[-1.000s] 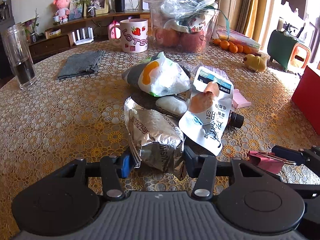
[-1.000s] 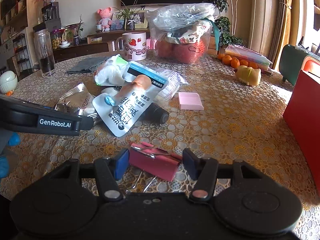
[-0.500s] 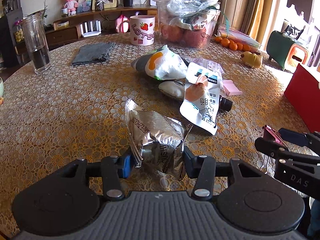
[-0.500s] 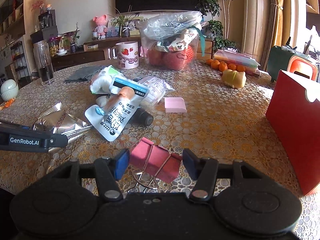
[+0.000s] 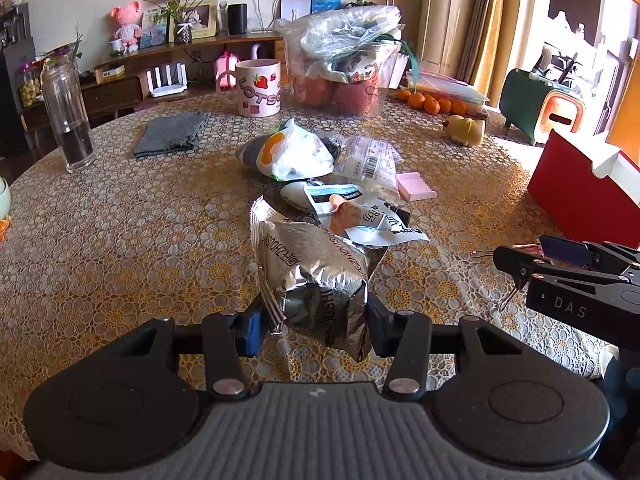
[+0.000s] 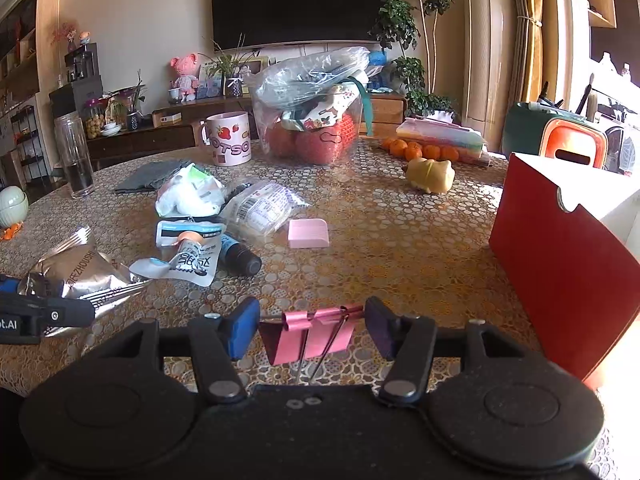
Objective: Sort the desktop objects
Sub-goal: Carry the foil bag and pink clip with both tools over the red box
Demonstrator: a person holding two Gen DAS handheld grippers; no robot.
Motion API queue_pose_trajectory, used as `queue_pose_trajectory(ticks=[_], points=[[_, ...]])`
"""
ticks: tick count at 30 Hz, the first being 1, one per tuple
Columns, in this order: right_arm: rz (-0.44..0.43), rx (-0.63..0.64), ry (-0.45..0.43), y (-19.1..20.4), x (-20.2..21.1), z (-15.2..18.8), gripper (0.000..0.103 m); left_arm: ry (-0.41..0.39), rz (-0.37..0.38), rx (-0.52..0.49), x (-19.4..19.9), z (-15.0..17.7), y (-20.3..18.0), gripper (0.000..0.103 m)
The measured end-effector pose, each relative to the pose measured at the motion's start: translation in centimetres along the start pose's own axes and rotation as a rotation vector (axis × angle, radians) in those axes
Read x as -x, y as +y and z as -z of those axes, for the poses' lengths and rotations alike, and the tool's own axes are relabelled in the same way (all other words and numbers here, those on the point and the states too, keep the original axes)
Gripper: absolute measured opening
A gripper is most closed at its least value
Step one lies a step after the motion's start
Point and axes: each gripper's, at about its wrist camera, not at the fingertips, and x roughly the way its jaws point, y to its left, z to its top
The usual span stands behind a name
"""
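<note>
My left gripper (image 5: 314, 320) is shut on a crumpled silver foil snack bag (image 5: 308, 268) and holds it above the table; the bag also shows in the right wrist view (image 6: 76, 276). My right gripper (image 6: 312, 326) is shut on a pink binder clip (image 6: 312, 334), lifted off the table. A pile of packets lies mid-table: a white pouch with blue print (image 6: 188, 254), a white and orange bag (image 5: 292, 154), a clear barcode packet (image 6: 260, 208), a dark bottle (image 6: 242, 258) and a pink block (image 6: 308, 234).
A red box (image 6: 560, 280) stands at the right. A strawberry mug (image 6: 230, 144), a bag of fruit (image 6: 316, 112), a glass jar (image 5: 68, 116), a grey cloth (image 5: 170, 134), oranges (image 6: 416, 150) and a yellow toy (image 6: 430, 170) sit farther back on the patterned table (image 6: 400, 248).
Both grippers have risen and drawn back from the pile, each with its item. The binder clip has swung to hang flat between the right fingers.
</note>
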Motion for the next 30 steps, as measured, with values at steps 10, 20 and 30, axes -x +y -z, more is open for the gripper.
queue_pose_trajectory(ticks=[10, 20, 30], points=[[0.009, -0.032, -0.024, -1.7, 1.1, -0.4, 0.058, -0.053, 0.04, -0.026, 1.5, -1.4, -1.6, 0.048], [0.009, -0.047, -0.07, -3.8, 3.9, -2.0, 0.057, -0.063, 0.101, -0.096, 2.2, -2.5, -5.1, 0.048], [0.034, -0.057, -0.099, -8.2, 7.3, -4.4, 0.057, -0.081, 0.21, -0.187, 2.8, -5.0, -10.5, 0.048]])
